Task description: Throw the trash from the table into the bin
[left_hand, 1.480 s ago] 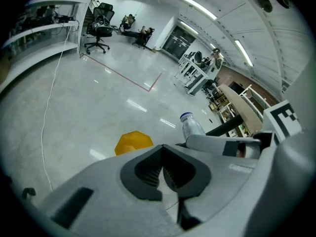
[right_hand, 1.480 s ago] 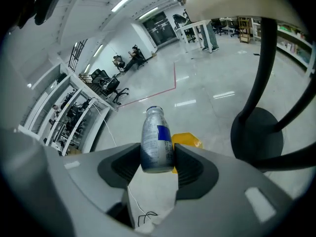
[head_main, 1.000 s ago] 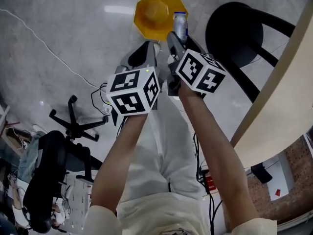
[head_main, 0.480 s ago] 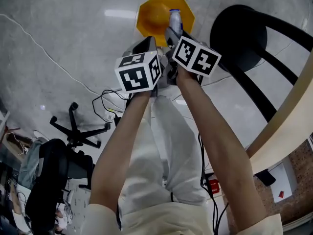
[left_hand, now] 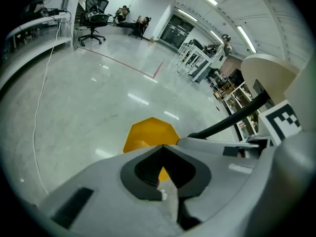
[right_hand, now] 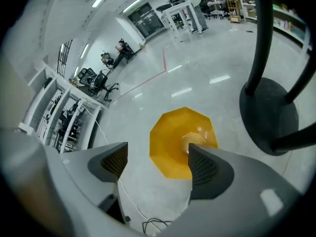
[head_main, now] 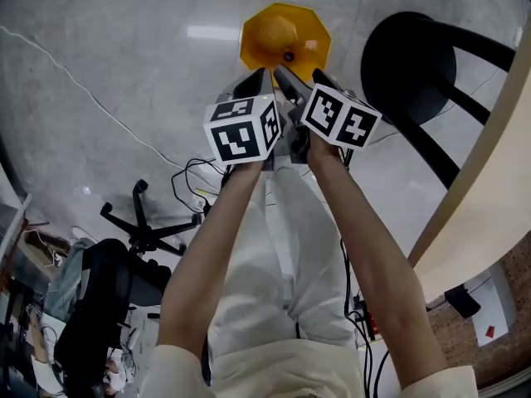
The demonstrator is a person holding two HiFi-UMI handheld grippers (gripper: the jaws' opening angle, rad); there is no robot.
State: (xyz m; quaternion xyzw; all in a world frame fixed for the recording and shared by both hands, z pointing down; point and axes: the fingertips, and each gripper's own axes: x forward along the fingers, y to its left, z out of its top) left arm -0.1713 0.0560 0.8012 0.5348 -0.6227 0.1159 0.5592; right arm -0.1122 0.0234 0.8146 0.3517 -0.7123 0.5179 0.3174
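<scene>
Head view looks steeply down on a glossy grey floor [head_main: 108, 73], with the curved pale edge of the table [head_main: 489, 206] at the right and a black round stool base [head_main: 406, 60] on the floor just left of it. Left of that base stands the yellow bin [head_main: 274, 31], on the far side of both grippers. The right gripper [right_hand: 157, 157] hangs over the bin's near rim. Its fingers have just been opening and now stand spread wide with nothing between them. The left gripper [left_hand: 163, 146], close beside it on the left, has its fingers pressed together at the tips and empty. Inside the bin a pale lump [right_hand: 196, 138] lies toward the right, partly behind the right gripper's right finger, too blurred to name.
</scene>
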